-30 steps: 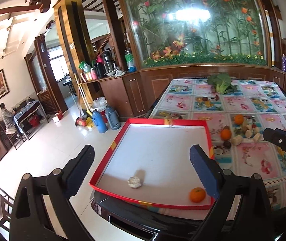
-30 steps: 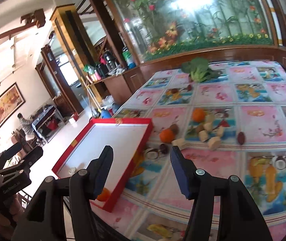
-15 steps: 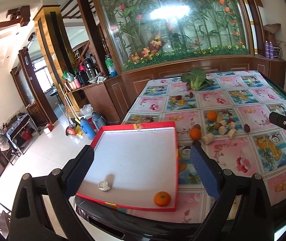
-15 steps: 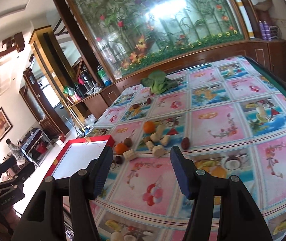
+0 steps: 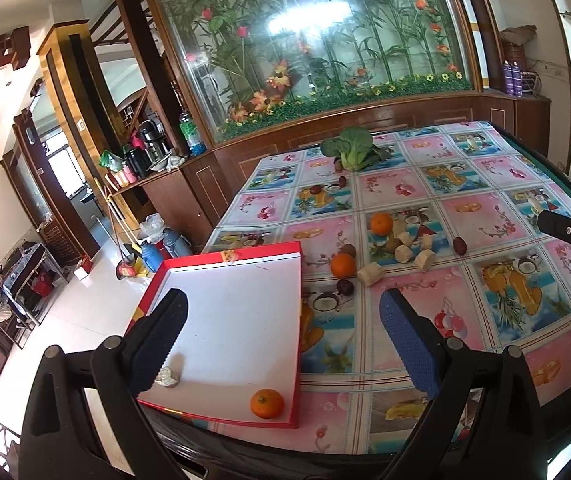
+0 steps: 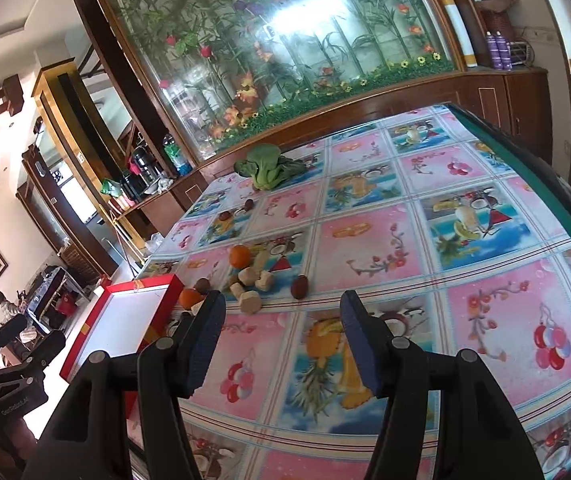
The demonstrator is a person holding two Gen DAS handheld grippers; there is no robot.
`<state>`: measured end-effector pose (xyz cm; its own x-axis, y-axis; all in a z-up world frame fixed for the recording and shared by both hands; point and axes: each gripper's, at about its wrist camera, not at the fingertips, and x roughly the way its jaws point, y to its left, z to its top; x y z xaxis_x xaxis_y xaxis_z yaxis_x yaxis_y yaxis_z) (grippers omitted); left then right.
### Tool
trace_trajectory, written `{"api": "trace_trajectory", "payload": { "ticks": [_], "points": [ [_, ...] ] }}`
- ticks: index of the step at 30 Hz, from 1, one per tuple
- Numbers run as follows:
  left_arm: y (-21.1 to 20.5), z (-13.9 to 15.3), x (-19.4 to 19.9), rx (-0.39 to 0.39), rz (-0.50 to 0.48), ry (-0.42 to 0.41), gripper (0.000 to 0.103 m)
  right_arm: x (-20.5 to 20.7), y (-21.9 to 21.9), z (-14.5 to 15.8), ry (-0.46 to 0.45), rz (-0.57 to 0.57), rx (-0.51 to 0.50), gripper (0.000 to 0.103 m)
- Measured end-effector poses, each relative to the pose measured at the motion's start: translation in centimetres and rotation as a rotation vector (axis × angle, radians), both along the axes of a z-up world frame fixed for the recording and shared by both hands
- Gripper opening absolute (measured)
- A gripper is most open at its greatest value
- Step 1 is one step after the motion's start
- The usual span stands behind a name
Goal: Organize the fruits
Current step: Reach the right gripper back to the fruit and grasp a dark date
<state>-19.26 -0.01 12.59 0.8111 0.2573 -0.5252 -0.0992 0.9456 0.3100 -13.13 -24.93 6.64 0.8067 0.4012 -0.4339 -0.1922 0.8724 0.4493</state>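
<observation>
You had your left gripper (image 5: 281, 332) spread empty above the shallow red-rimmed white tray (image 5: 241, 320), your right gripper (image 6: 281, 340) equally apart, and the loose round orange mandarin (image 5: 342, 265) just beside the tray wanted a centred, gentle pinch.

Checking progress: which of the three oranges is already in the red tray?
The orange at the tray's near corner; the other two lie on the tablecloth.

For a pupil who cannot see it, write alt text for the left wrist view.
The open, empty left gripper hangs over a red tray at the edge of a fruit-print tablecloth. The tray holds one orange and a small pale lump; more oranges, pale chunks and dark fruits lie loose beyond.
</observation>
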Motion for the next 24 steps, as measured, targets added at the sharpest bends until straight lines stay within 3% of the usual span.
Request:
{"api": "trace_trajectory", "payload": {
  "ticks": [7, 16, 18, 24],
  "points": [
    [0.4, -3.0, 1.9, 0.007, 0.002, 0.097, 0.097, 3.1, 0.7, -1.1, 0.093, 0.055, -0.127, 0.06],
    [3.1, -6.7, 4.9, -0.062, 0.031, 0.248, 0.097, 8.6, 4.8, -3.9, 0.21, 0.152, -0.264, 0.058],
    [3.3, -6.9, 5.6, -0.093, 0.028, 0.269, 0.097, 10.1, 5.7, -4.3, 0.231, 0.153, -0.261, 0.048],
    [2.3, -6.7, 8.3, -0.133, -0.015, 0.298, 0.097, 13.1, 7.1, -5.4, 0.274, 0.126, -0.274, 0.031]
  ]
}}
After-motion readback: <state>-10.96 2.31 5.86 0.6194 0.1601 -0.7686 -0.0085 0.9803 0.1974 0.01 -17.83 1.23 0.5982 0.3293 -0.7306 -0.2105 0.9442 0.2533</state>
